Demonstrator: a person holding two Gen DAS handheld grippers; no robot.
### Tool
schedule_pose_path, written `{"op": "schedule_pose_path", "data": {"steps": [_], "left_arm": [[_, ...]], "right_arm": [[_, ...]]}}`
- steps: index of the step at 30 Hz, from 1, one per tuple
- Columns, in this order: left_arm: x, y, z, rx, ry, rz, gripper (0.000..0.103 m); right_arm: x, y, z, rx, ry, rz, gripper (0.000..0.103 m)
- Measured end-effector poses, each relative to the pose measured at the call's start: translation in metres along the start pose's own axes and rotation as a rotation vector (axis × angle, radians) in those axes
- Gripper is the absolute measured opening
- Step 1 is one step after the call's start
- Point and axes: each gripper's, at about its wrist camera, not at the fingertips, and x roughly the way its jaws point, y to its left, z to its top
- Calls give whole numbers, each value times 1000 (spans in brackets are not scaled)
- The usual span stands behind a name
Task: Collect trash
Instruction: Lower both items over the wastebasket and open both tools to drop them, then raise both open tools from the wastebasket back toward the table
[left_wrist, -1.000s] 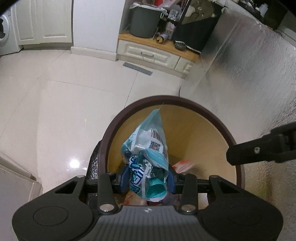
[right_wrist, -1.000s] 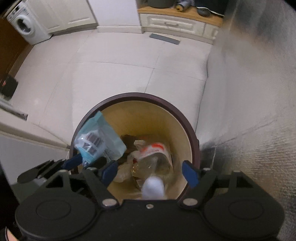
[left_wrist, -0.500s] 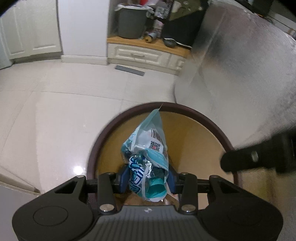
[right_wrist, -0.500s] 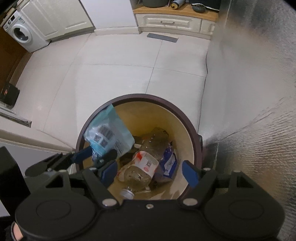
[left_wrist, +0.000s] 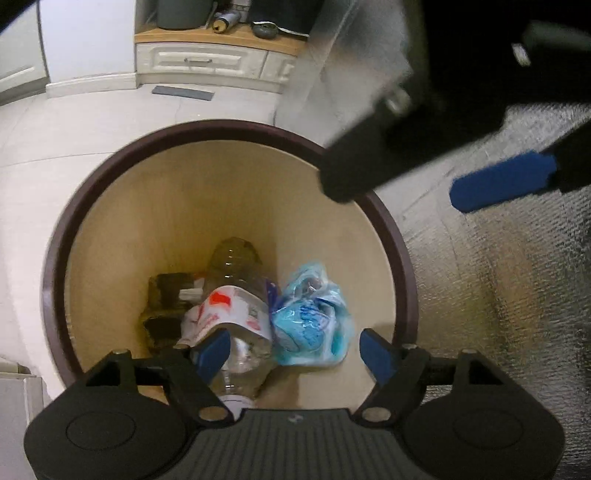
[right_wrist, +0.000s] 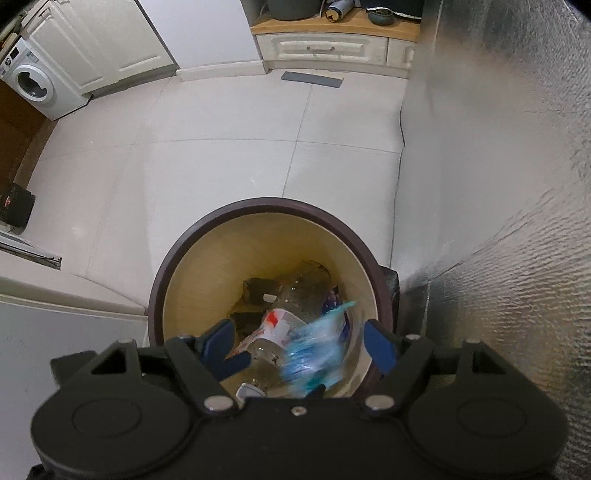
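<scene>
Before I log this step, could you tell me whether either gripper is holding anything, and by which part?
Nothing is held: the left gripper has just opened, the crumpled blue plastic wrapper lies in the bin, and the right gripper is open.

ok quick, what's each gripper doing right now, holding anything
Left gripper: open, jaws just opened, empty; the blue wrapper lies in the bin.
Right gripper: open, empty.

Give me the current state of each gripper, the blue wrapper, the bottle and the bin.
left gripper: open, jaws have just opened, nothing between its pads.
right gripper: open, empty.
blue wrapper: released, inside the bin.
plastic bottle: lying in the bin.
trash bin: upright, no lid on.
</scene>
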Motion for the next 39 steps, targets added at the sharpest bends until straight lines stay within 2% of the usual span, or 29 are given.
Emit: {"op": "schedule_pose_path", "data": {"steps": [7, 13, 15, 26, 32, 39], "left_arm": [[-16, 10, 3, -28, -24, 37, 80], [-28, 18, 0, -50, -24, 52, 85], [-32, 19, -1, -57, -29, 57, 91], [-75, 27, -5, -64, -63, 103, 103], [-99, 31, -7, -75, -85, 132, 103], [-124, 38, -15, -82, -105, 147, 103]], "right_arm": [[3, 0, -1, -9, 7, -3, 79], [3, 2, -4, -44, 6, -12, 79], [2, 1, -7, -48, 3, -18, 79], [-17, -14, -25, 29, -30, -20, 79], [-38, -17, -41, 33, -85, -28, 80], [-51, -19, -71, 30, -116, -49, 88]]}}
